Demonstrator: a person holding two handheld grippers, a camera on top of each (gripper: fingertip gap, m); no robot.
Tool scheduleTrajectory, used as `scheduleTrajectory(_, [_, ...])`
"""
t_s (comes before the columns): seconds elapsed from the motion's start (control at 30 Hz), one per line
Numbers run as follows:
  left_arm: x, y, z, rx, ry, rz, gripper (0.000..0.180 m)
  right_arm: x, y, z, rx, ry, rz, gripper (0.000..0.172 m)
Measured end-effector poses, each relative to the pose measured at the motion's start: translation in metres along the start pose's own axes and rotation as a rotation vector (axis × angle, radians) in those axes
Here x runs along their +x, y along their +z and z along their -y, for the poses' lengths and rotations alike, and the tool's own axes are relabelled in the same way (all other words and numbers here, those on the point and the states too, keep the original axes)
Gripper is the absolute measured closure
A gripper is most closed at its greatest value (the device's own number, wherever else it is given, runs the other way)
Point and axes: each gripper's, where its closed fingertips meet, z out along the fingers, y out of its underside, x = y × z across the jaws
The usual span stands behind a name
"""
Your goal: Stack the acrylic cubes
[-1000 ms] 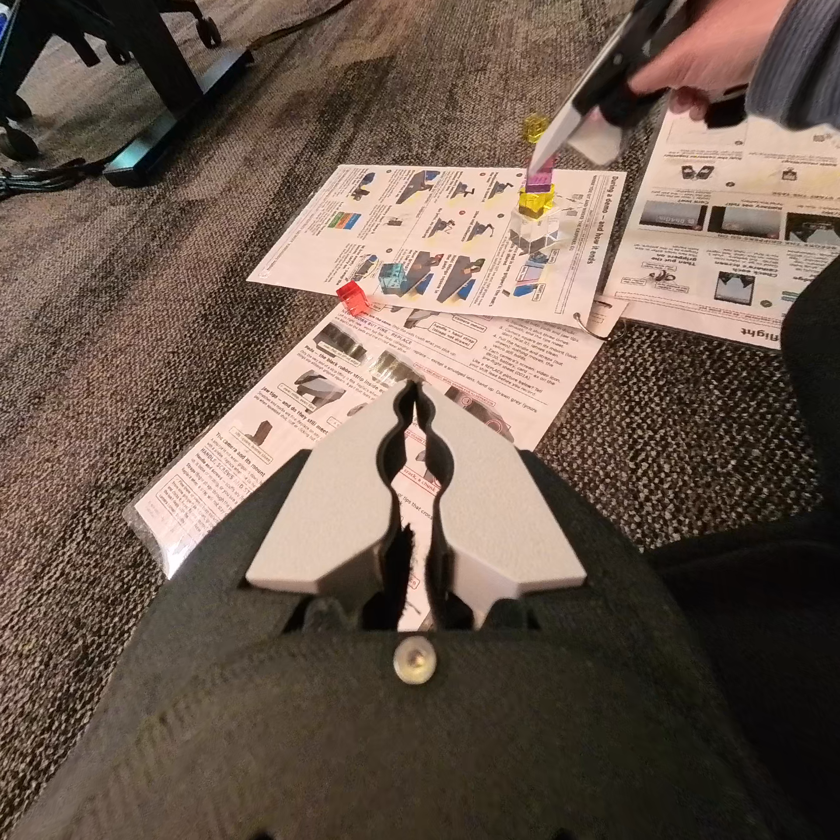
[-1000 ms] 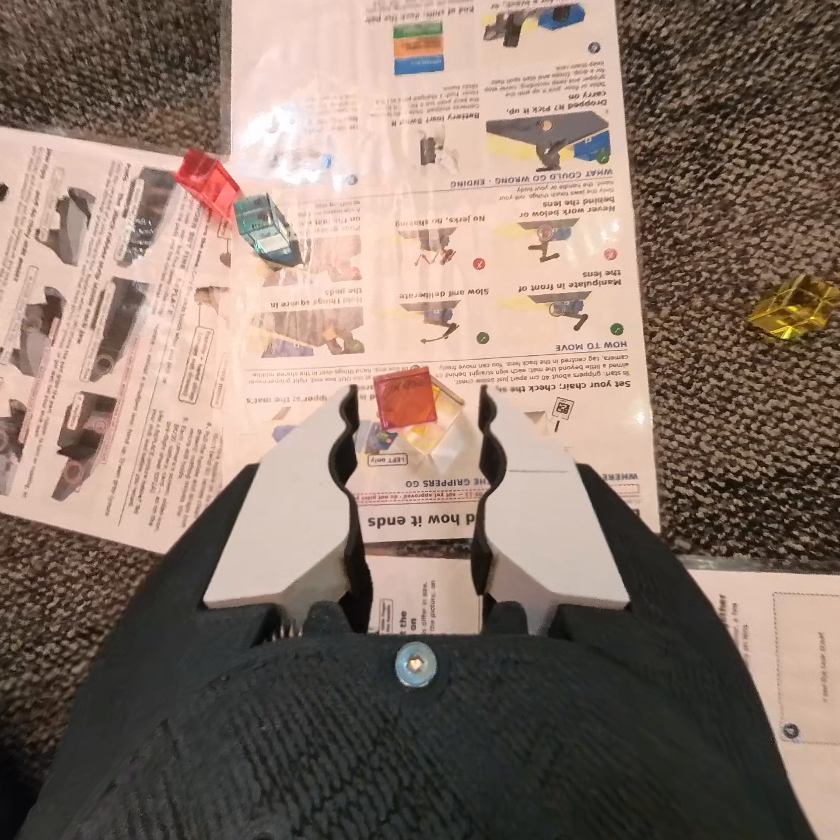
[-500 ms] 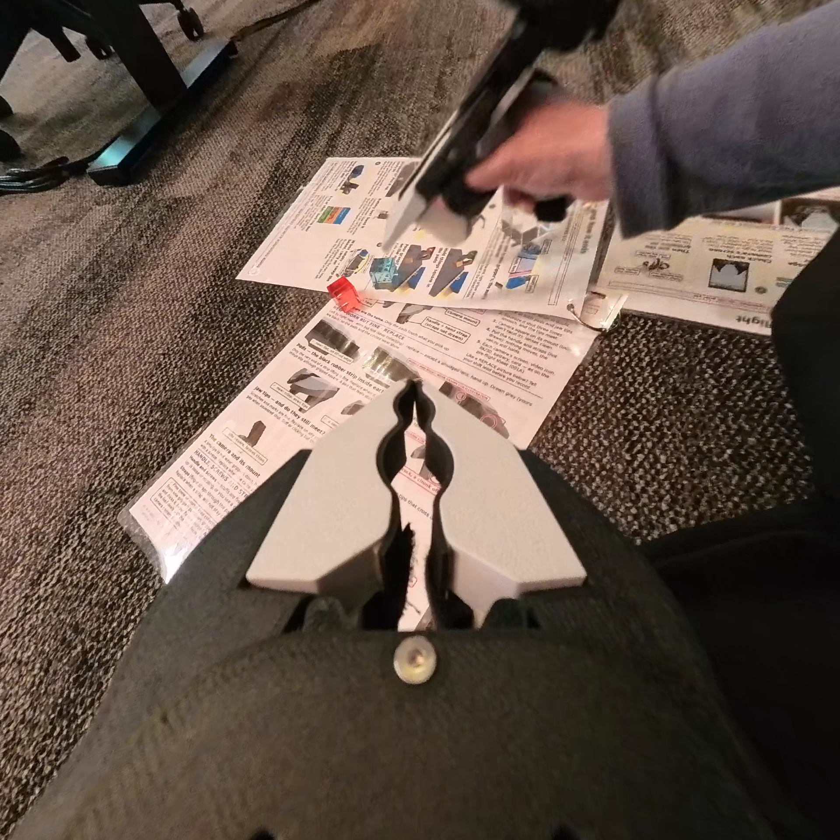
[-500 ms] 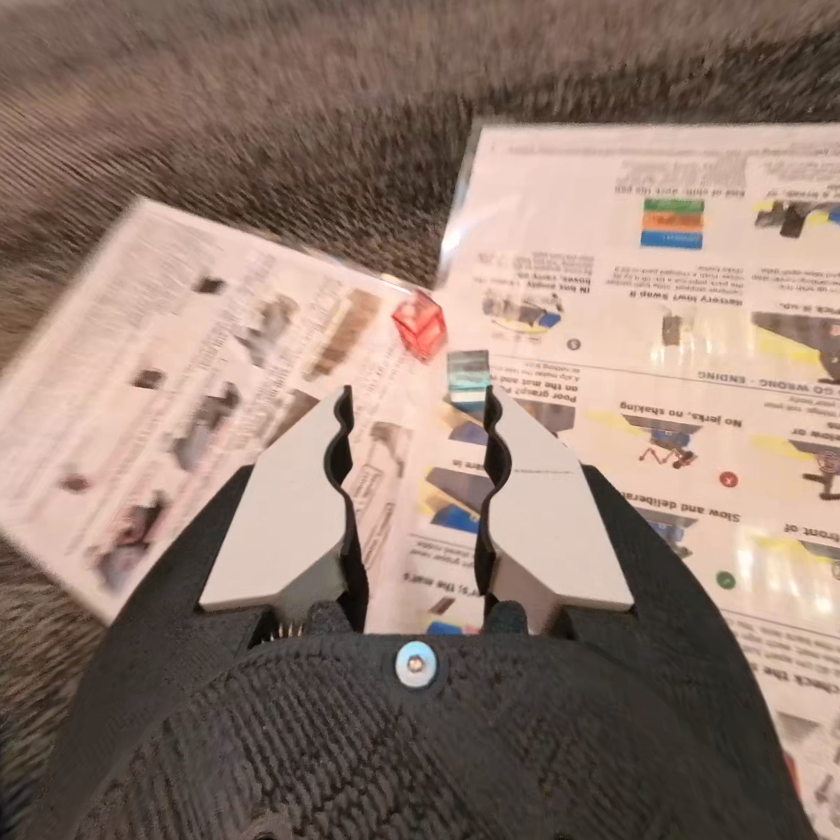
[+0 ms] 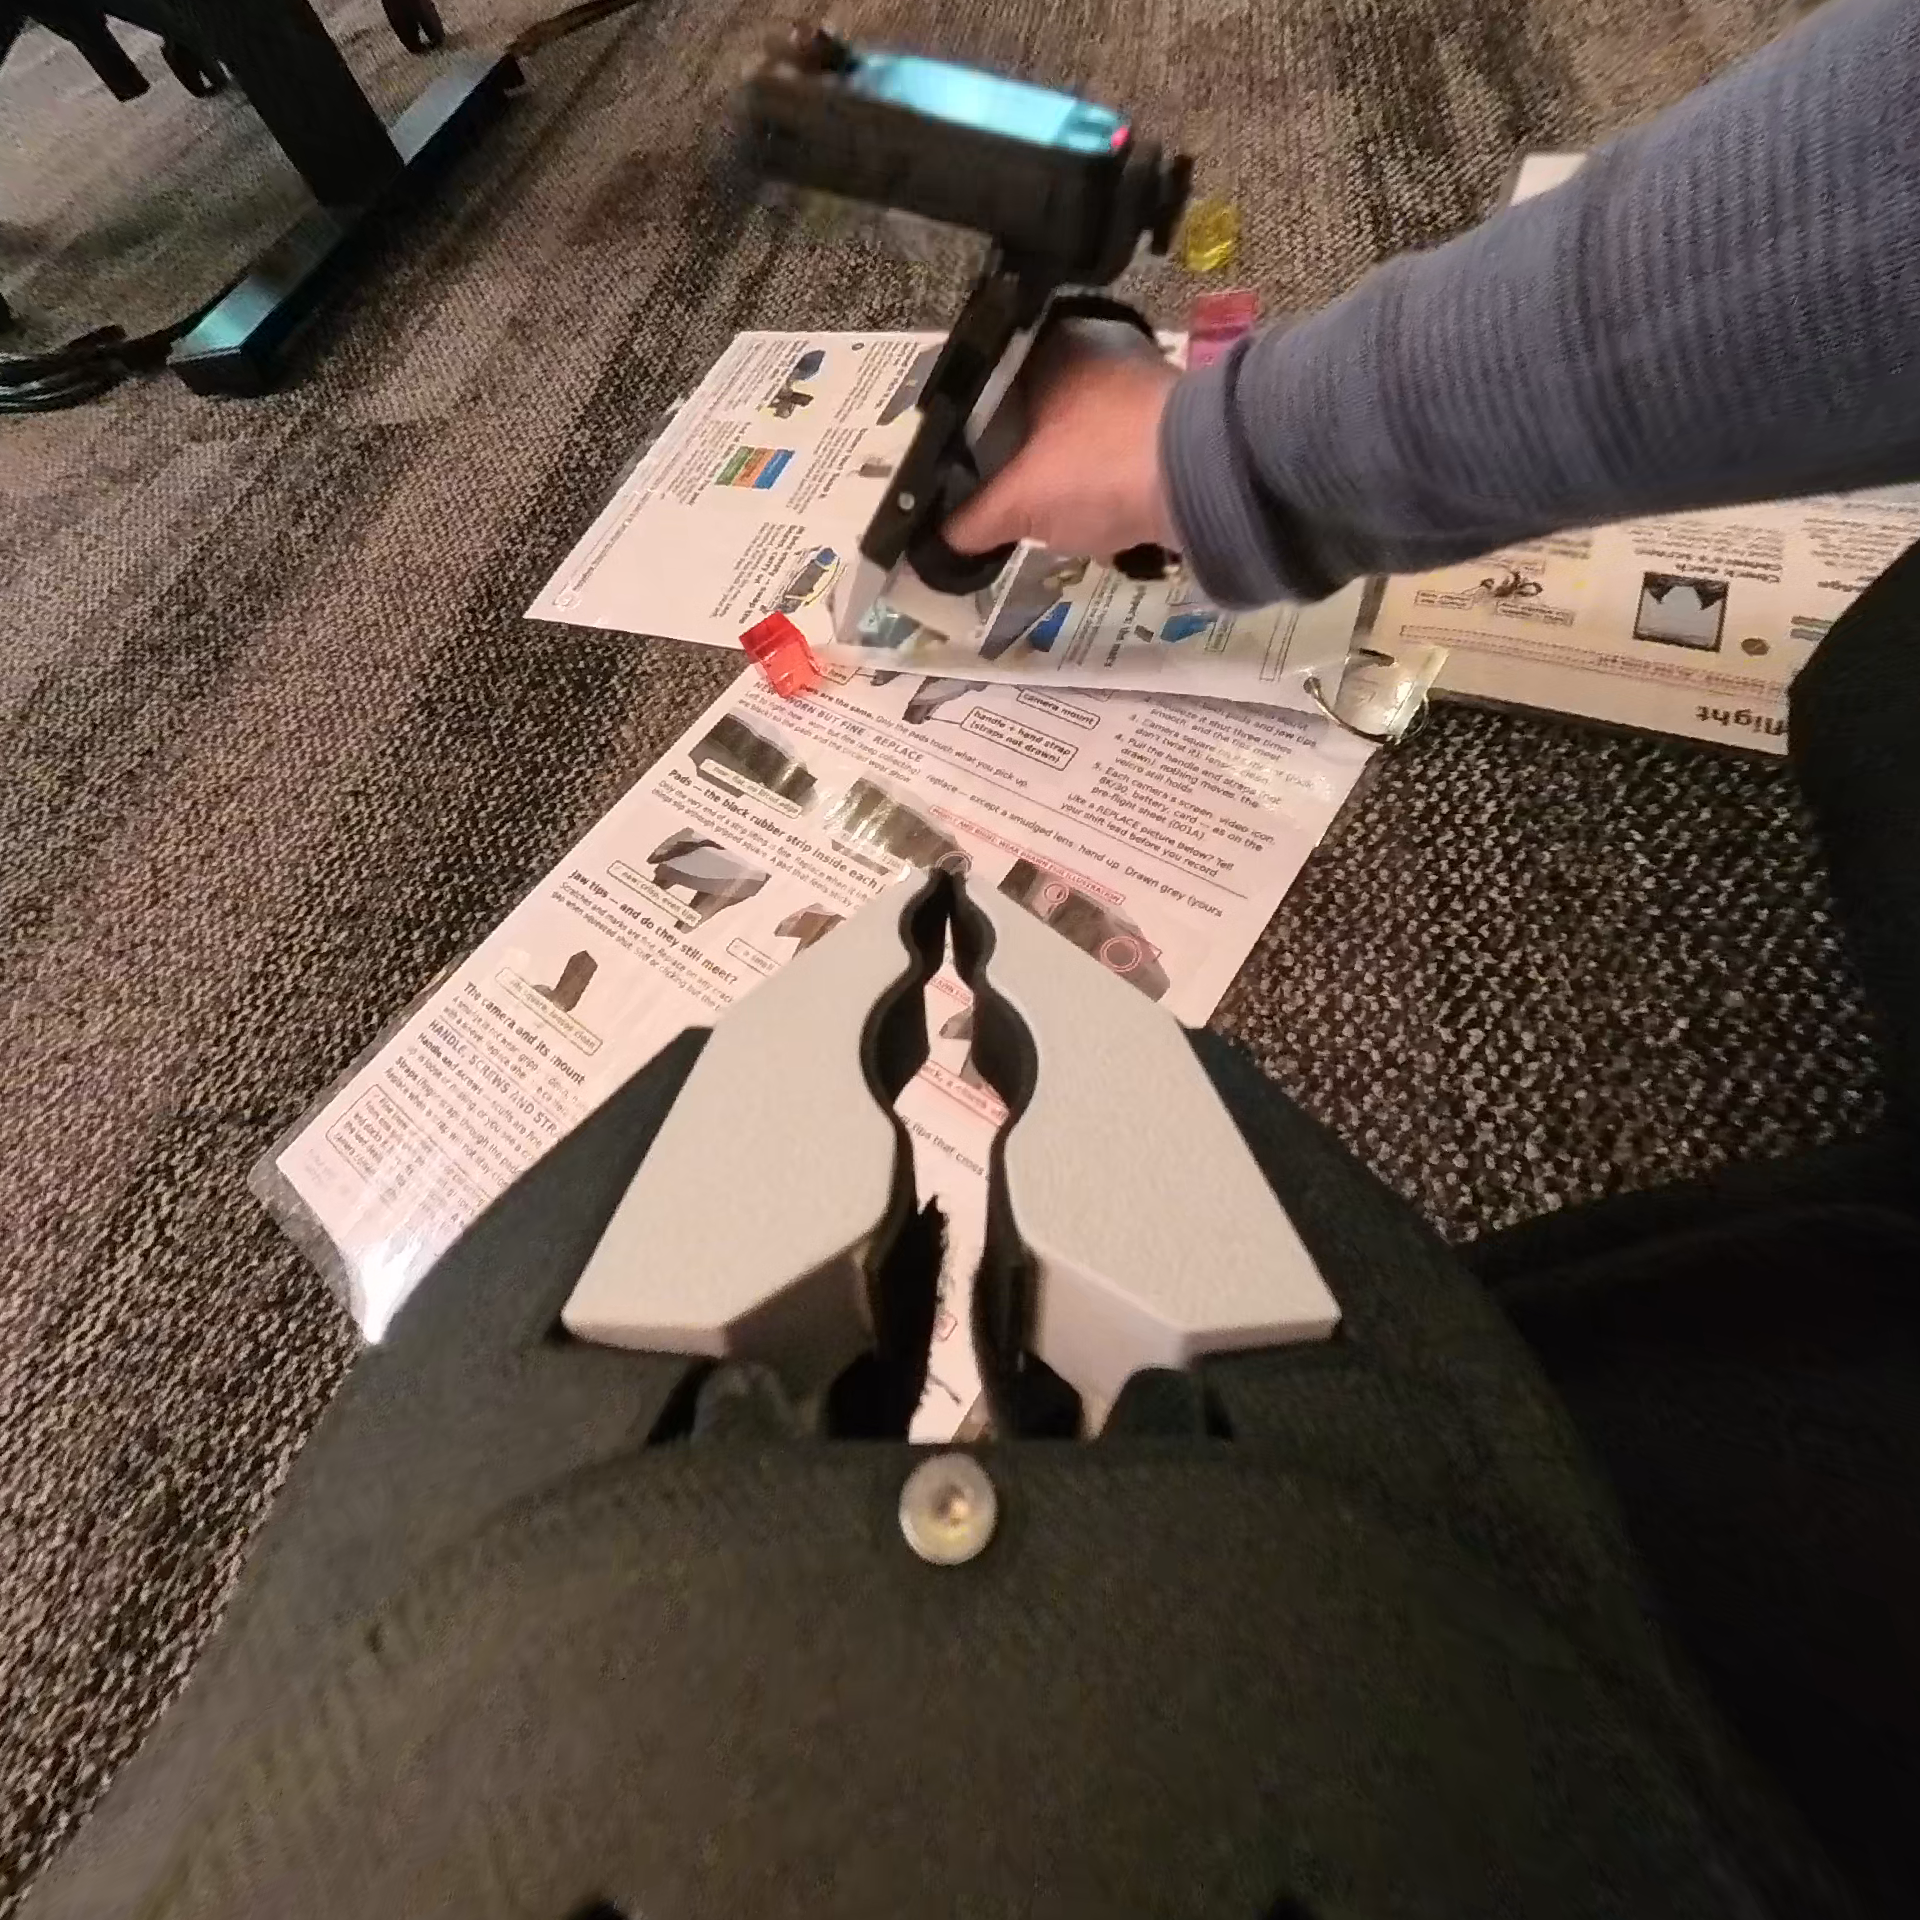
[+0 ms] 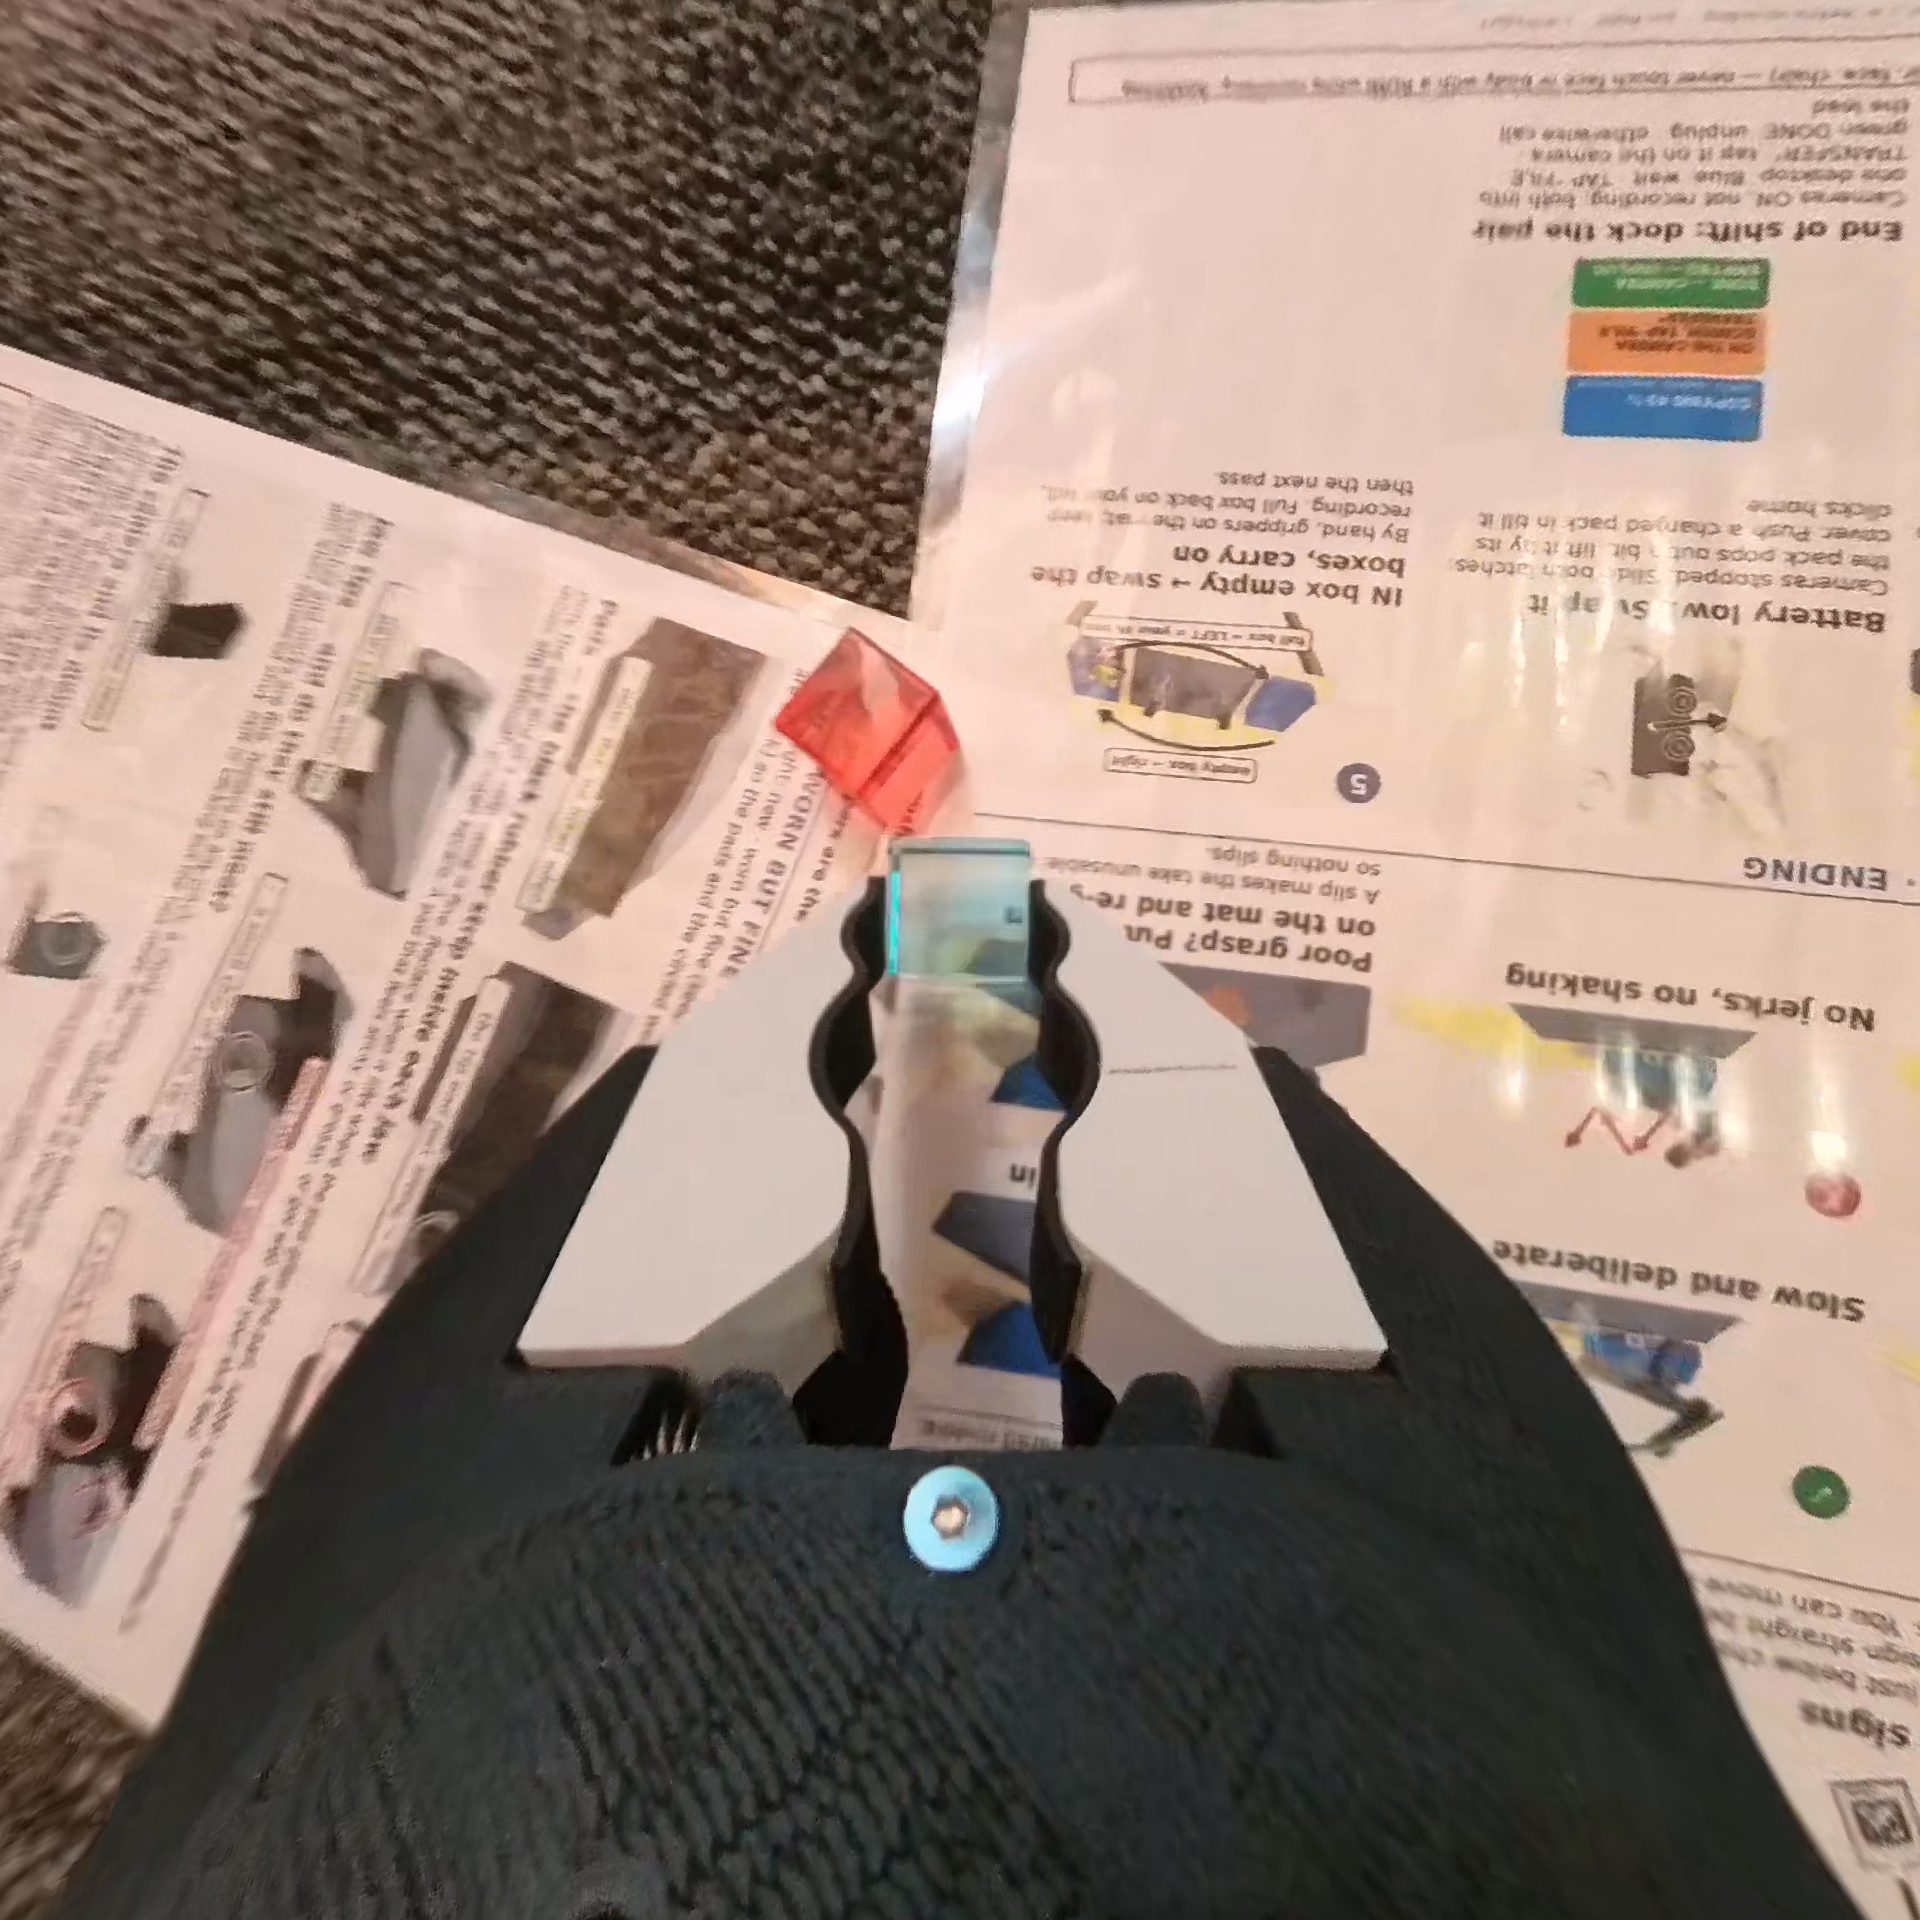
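right gripper is clamped on a clear teal cube, red cube just beside it; left gripper pinched closed, holding nothing, over a printed sheet

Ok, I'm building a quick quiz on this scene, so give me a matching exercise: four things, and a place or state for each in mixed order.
Things:
1. teal cube
2. red cube
3. left gripper
4. yellow cube

Places or states:
a. on the carpet, off the sheets
b. between the right gripper's fingertips
c. shut, holding nothing
d. on the sheets just beyond the right gripper's tips

Pairs: 1-b, 2-d, 3-c, 4-a
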Motion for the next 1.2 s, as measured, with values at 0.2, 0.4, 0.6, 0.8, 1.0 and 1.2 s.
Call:
scheduleTrajectory(0.2, [-0.008,-0.004,0.003,0.025,-0.043,0.020,0.180,-0.008,-0.072,0.021,0.122,-0.058,0.018,0.147])
scheduleTrajectory(0.4, [-0.007,-0.006,0.006,0.036,-0.034,0.029,0.180,0.008,-0.158,0.016,0.284,-0.024,0.004,0.147])
scheduleTrajectory(0.6, [-0.007,-0.007,0.006,0.037,-0.035,0.029,0.180,0.072,-0.209,-0.013,0.335,0.106,-0.085,0.147])
scheduleTrajectory(0.8, [-0.008,-0.007,0.006,0.032,-0.035,0.033,0.180,0.086,-0.189,-0.042,0.192,0.117,-0.069,0.147])
scheduleTrajectory(1.0, [-0.008,-0.007,0.005,0.028,-0.031,0.036,0.180,0.085,-0.172,-0.048,0.102,0.076,-0.122,0.147])
scheduleTrajectory(1.2, [-0.008,-0.006,0.004,0.023,-0.029,0.033,0.180,0.089,-0.173,-0.048,0.099,0.097,-0.144,0.147])
